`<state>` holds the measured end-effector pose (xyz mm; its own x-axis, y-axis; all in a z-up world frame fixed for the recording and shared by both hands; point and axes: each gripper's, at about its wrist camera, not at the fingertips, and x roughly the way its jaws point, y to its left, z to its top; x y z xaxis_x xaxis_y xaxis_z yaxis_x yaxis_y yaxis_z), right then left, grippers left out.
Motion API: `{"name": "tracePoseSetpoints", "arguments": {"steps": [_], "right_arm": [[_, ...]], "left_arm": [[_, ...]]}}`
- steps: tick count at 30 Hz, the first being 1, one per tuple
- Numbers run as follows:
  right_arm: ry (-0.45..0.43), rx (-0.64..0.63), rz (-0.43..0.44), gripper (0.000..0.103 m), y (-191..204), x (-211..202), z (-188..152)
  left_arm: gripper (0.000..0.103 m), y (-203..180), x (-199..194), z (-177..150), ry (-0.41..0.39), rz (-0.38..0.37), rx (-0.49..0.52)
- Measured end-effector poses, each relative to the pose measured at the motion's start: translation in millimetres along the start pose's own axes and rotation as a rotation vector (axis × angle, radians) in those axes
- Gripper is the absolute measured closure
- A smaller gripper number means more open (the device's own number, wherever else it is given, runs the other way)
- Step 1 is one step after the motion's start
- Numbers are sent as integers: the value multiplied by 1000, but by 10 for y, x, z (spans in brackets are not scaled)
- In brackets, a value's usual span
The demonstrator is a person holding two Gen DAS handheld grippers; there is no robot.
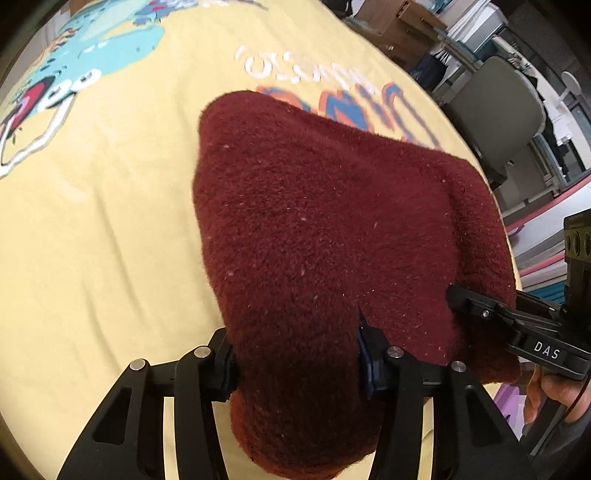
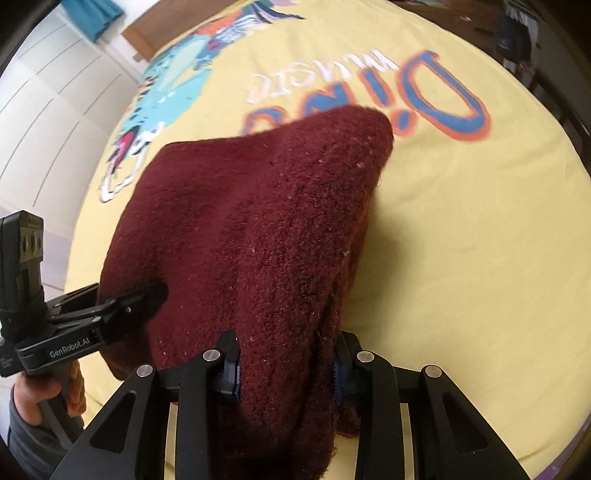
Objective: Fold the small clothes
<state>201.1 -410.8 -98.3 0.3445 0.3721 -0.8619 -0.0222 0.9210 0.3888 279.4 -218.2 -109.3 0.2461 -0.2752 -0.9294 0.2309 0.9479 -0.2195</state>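
Observation:
A dark red fuzzy garment [image 1: 325,236] hangs between both grippers above a yellow printed sheet [image 1: 92,240]. My left gripper [image 1: 299,358] is shut on its near edge, the cloth bunched between the fingers. My right gripper [image 2: 286,365] is shut on the other near edge of the garment [image 2: 258,229]. The right gripper shows in the left wrist view [image 1: 476,306] at the garment's right side, and the left gripper shows in the right wrist view [image 2: 140,295] at its left side. The garment's far end droops toward the sheet.
The yellow sheet [image 2: 461,258] carries a dinosaur print [image 2: 173,88] and blue-orange lettering [image 2: 443,92]. A grey chair [image 1: 495,110] and cardboard boxes [image 1: 399,22] stand past the right edge. White cupboard doors [image 2: 48,107] stand on the left.

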Motion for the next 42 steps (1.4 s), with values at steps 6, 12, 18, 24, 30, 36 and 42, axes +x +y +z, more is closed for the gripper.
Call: {"name": "tracePoseSetpoints", "arguments": {"steps": [6, 12, 18, 24, 30, 36, 42], "right_arm": [[-29, -81, 25, 69, 746, 58, 108], [-21, -157, 13, 69, 1269, 287, 74], [55, -150, -10, 69, 1302, 721, -162], [71, -105, -25, 59, 1152, 885, -245], [20, -125, -69, 35, 1209, 567, -212], [-27, -201, -96, 20, 1348, 311, -337], [-30, -207, -152, 18, 1262, 491, -422]], "left_arm": [[59, 278, -540, -134, -73, 22, 21], [59, 724, -941, -411, -125, 69, -2], [58, 1073, -870, -722, -114, 89, -54], [38, 1389, -534, -1005, -56, 105, -130], [22, 1349, -631, -972, -51, 179, -128], [1, 1366, -867, -954, -108, 132, -83], [1, 1284, -918, -940, -121, 162, -72]]}}
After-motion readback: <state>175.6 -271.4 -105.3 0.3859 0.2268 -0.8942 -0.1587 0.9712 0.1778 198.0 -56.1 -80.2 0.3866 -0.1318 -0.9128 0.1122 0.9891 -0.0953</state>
